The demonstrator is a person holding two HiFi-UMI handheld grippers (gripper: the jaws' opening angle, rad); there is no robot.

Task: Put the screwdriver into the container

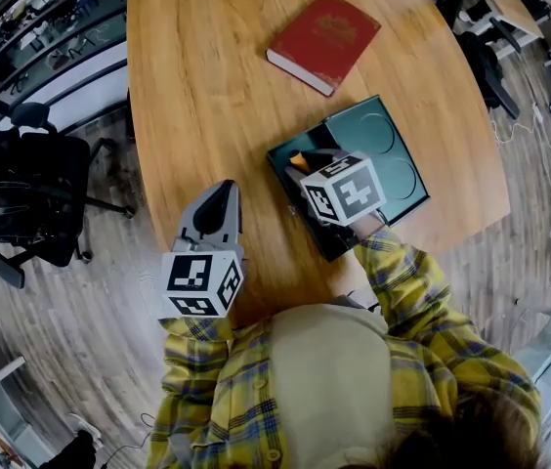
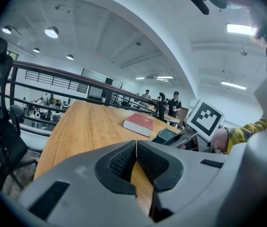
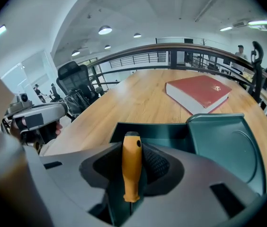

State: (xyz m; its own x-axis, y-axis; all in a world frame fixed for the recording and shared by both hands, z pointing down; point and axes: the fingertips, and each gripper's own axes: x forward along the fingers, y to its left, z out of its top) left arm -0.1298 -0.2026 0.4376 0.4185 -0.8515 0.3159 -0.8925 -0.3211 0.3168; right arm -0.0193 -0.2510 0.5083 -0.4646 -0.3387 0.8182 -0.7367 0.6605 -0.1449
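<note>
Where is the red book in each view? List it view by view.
Head view: red book top centre, beyond the green container.
Left gripper view: centre, left of the container.
Right gripper view: upper right, behind the container.
Shared landmark: the green container.

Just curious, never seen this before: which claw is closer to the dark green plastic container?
Right. The right claw, gripping the orange-handled screwdriver, hangs over the container. The left claw sits shut off to its left, apart.
</note>
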